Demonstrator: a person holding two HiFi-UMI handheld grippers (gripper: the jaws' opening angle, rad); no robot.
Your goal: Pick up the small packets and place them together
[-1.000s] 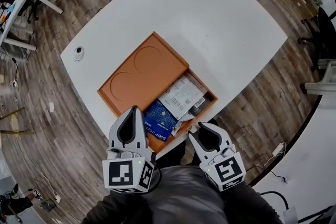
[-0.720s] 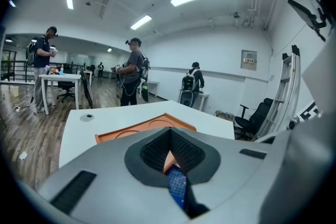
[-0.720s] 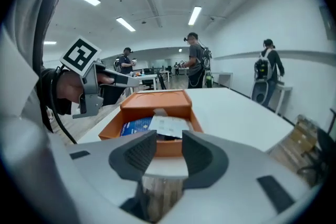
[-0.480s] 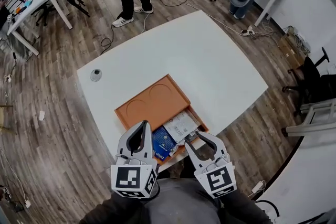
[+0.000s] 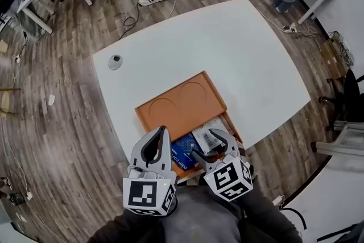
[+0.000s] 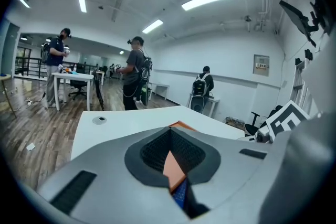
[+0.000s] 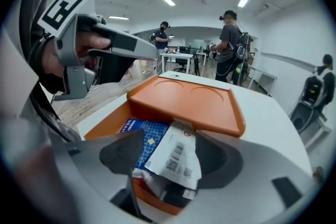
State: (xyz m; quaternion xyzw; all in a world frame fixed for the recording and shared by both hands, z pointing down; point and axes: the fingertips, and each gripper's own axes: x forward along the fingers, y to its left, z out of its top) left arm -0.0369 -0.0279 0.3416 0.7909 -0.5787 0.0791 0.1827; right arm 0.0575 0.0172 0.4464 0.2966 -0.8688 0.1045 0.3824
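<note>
A: Box position?
B: Orange box [image 5: 181, 169] at the near edge of the white table [image 5: 244, 48]. Its lid [image 5: 179, 105], with two round dents on top, covers the far part. The near part is open.
A: Packets?
B: All in the open part. Blue packet [image 5: 183, 151] on the left, flat. White packet [image 5: 205, 135] with barcode labels just beside it on the right, overlapping its edge. A dark packet [image 7: 170, 195] shows under the white one's near end, in the right gripper view only.
A: Right gripper?
B: Right gripper [image 5: 214, 148] tilts down over the box's near right part. Jaws wide apart, and they have just been opening. White packet shows in the gap between them; pads not pressing on it.
A: Left gripper?
B: Left gripper [image 5: 161, 132] over the box's near left edge, pointing toward the lid. Jaw tips together, nothing clamped. Lid and a bit of blue packet visible through the slot behind the tips.
A: Anything else on the table?
B: Small round disc [image 5: 115, 61] near the far left corner, well apart from the box.
</note>
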